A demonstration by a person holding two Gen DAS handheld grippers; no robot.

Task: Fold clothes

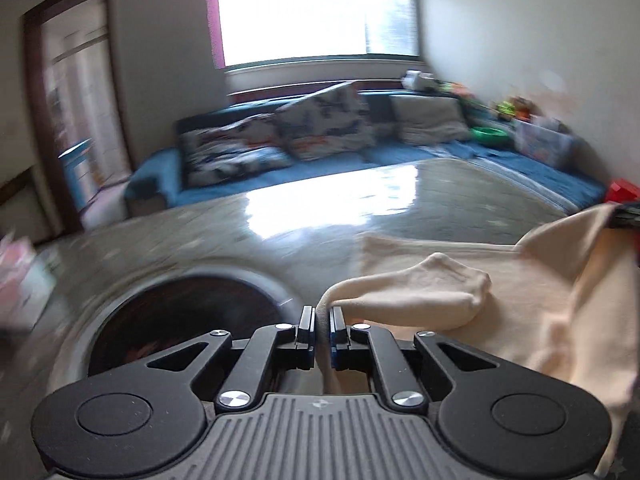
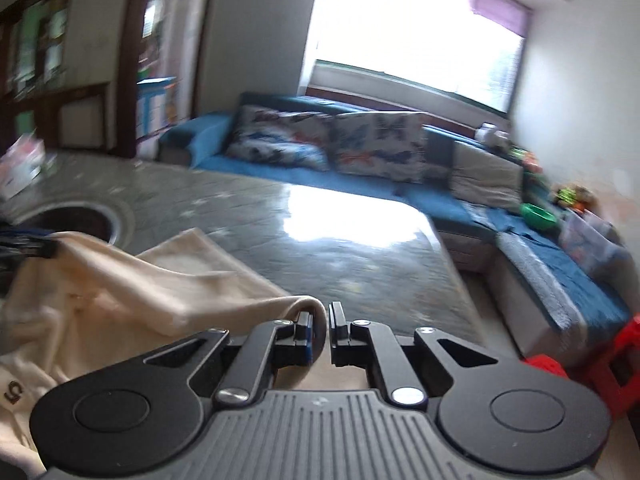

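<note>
Now both tongs [image 1: 322,316] [image 2: 320,314] pinch the cream garment [image 1: 520,292] [image 2: 132,280] between them.

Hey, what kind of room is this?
Most likely a home living room: a blue sofa with patterned cushions under a big window, toys along the wall.

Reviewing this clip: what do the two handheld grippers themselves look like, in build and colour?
Both look alike. The left gripper and right gripper have matte black linkage arms with silver pivot bolts, round black end discs, a ribbed grey base plate and thin black fingers with blue edging. No cables, hands or sleeves are visible.
</note>
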